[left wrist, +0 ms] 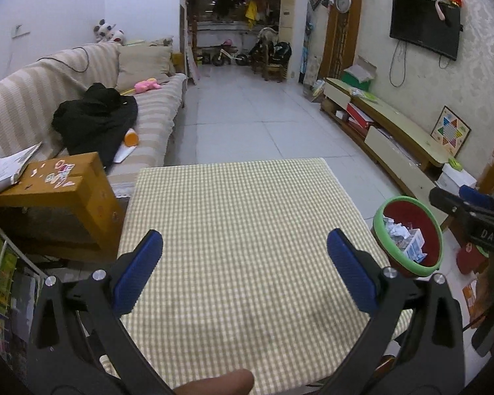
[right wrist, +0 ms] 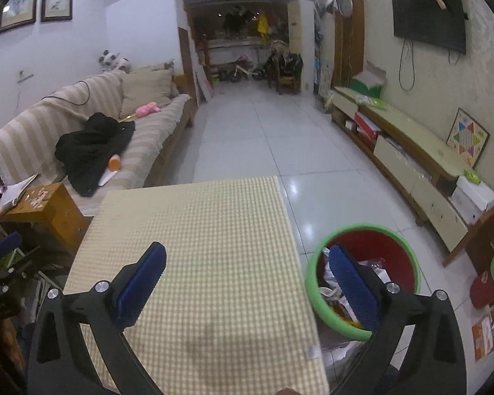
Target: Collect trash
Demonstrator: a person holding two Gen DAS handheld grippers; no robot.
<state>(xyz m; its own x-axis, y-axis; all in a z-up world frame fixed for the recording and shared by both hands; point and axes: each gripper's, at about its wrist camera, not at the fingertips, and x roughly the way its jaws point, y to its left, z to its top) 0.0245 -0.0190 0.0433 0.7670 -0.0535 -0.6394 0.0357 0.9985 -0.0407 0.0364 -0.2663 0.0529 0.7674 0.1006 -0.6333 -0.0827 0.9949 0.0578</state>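
**Inspector A:** Starting at the left. The sofa [left wrist: 82, 92] is carrying a black garment [left wrist: 95, 118], an orange bottle [left wrist: 131, 138] and a pink toy [left wrist: 146, 85]. A wooden cabinet [left wrist: 66, 194] is standing just beside the counter [left wrist: 247, 230], which is wearing a checked cloth.

**Inspector B:** And the left gripper [left wrist: 245, 270]?

**Inspector A:** It is hovering over the counter with its blue fingers [left wrist: 138, 273] spread wide, gripping nothing.

**Inspector B:** The right gripper [right wrist: 247, 283] is sitting further right, over the counter's right edge. Its fingers [right wrist: 141, 283] are likewise spread apart and holding nothing; the right one is overlapping the bin in its own view.

**Inspector A:** Location of the trash?

**Inspector B:** The trash [right wrist: 332, 283], crumpled paper and wrappers, is lying inside the red bin [right wrist: 395, 250] with the green rim, which is standing on the tiled floor [left wrist: 263, 115] just beside the counter's right side.

**Inspector A:** Far right, a low TV cabinet [left wrist: 395, 131] is running along the wall, with a game board [left wrist: 449, 131] leaning on it and a television [left wrist: 425, 26] hanging above.
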